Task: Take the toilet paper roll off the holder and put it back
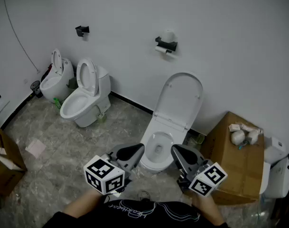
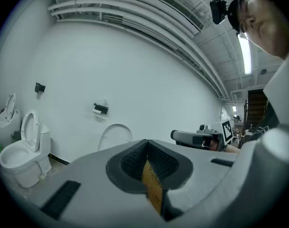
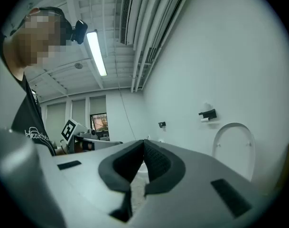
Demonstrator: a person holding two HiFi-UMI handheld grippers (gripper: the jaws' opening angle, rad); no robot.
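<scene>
Not begun: the white toilet paper roll (image 1: 168, 35) sits on its black wall holder (image 1: 166, 45).
Your left gripper (image 1: 136, 150) and right gripper (image 1: 176, 150) hang well short of it, fingers closed on nothing.

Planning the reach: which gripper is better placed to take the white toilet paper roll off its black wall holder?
Right, probably: the right gripper lines up with the white toilet paper roll on the black wall holder; the left gripper sits further aside.

White toilet paper roll (image 1: 168, 35), upright atop black wall holder (image 1: 167, 45)
</scene>
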